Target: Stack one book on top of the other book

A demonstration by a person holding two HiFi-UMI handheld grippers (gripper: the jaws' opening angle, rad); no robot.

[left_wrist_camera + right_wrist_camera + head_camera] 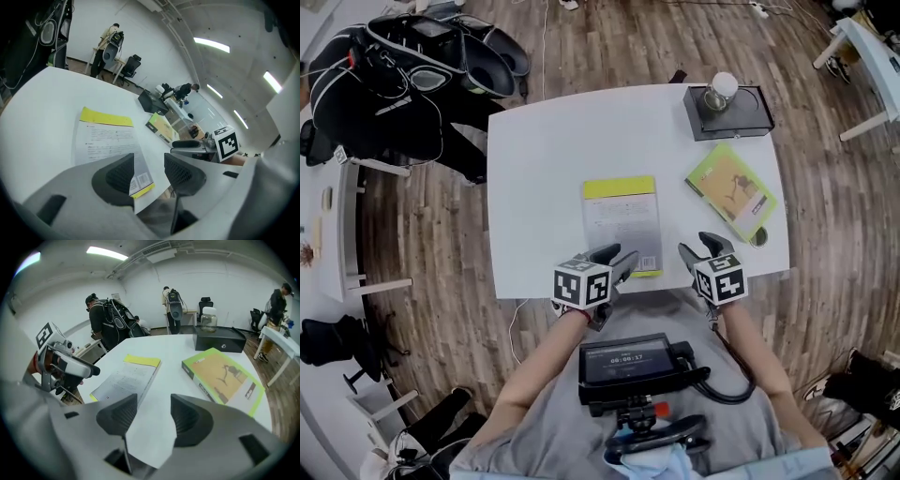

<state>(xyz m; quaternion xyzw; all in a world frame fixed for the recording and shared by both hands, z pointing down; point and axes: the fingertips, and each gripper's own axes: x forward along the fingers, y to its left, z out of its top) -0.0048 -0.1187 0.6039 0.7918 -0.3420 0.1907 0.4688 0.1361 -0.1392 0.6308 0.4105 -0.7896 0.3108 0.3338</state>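
Observation:
A grey book with a yellow band (622, 223) lies flat at the middle of the white table (544, 169). A green book (731, 191) lies to its right, apart from it. My left gripper (617, 261) hovers over the table's near edge at the grey book's near left corner, open and empty. My right gripper (703, 249) hangs open and empty between the two books, near the front edge. In the left gripper view the grey book (105, 138) shows past the open jaws. In the right gripper view both the grey book (126, 378) and the green book (222, 376) lie ahead.
A black box (741, 114) with a glass jar (721, 91) on it stands at the table's far right corner. A small dark round thing (757, 237) sits at the right edge by the green book. A chair with black bags (412, 75) stands left of the table. People stand in the background.

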